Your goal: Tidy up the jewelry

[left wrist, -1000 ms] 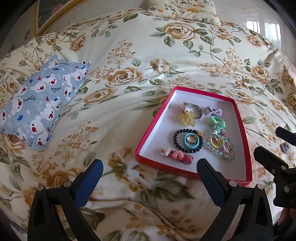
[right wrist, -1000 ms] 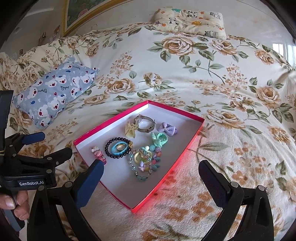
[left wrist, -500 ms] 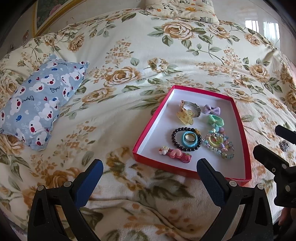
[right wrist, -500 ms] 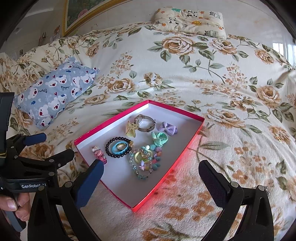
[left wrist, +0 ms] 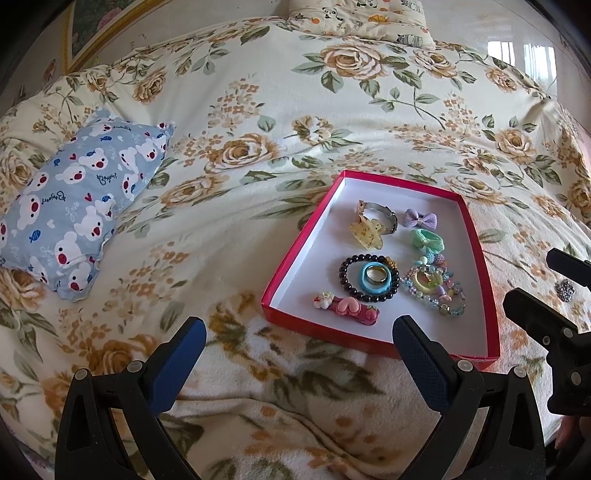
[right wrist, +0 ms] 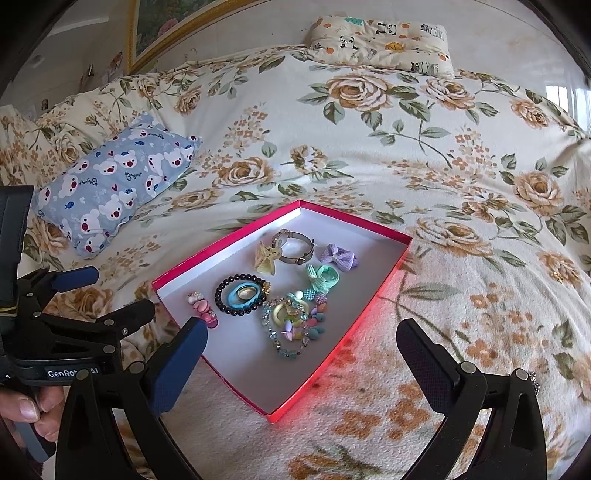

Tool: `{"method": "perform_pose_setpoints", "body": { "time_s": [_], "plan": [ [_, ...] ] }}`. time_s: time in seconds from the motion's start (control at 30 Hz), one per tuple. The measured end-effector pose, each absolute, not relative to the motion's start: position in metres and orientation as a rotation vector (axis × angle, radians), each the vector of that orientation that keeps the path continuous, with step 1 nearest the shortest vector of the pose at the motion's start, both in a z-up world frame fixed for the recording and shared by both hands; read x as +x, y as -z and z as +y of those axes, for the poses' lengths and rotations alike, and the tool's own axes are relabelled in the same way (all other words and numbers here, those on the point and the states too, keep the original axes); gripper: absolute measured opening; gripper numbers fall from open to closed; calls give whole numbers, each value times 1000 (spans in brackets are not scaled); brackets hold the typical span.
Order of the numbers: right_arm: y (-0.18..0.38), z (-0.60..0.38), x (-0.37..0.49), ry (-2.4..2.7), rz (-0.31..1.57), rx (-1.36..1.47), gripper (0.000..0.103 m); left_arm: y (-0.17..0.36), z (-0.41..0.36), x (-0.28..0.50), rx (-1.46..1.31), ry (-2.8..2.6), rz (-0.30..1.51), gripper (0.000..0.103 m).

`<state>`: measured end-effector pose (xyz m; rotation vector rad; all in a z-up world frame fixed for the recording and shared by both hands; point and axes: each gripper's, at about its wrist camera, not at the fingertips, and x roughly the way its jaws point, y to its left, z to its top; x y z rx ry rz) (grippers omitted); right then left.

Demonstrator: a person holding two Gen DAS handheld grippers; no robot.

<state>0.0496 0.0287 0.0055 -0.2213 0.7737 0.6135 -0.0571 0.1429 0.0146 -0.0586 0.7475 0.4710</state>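
A red box with a white inside (left wrist: 295, 266) (right wrist: 384, 280) lies on the floral bedspread. In it are a metal bracelet (left wrist: 382, 216), a yellow clip (left wrist: 365, 232), a purple bow (left wrist: 421, 218), a green bow (left wrist: 427, 239), a black bead bracelet (left wrist: 345, 280) around a blue ring (left wrist: 375, 277), a pastel bead bracelet (left wrist: 434, 286) and a pink hair clip (left wrist: 347, 309). A small sparkly piece (left wrist: 565, 290) lies on the bed right of the box. My left gripper (left wrist: 299, 343) is open and empty, near the box's front left corner. My right gripper (right wrist: 301, 349) is open and empty over the box's near right edge.
A blue bear-print pillow (left wrist: 70, 206) lies at the left. A panda-print pillow (left wrist: 362, 18) lies at the far edge of the bed. A small gold piece (right wrist: 556, 275) lies on the bedspread at the right.
The left gripper has drifted slightly, so the box sits a little lower and left in its view. The right view is almost unchanged. Both grippers stay open.
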Motion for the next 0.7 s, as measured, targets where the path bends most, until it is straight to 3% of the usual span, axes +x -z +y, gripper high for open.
{"method": "perform_pose_setpoints", "body": {
  "time_s": [0.7],
  "plan": [
    [-6, 29, 49, -616, 778, -216, 103, -14, 142, -55, -65, -461, 754, 102]
  ]
}}
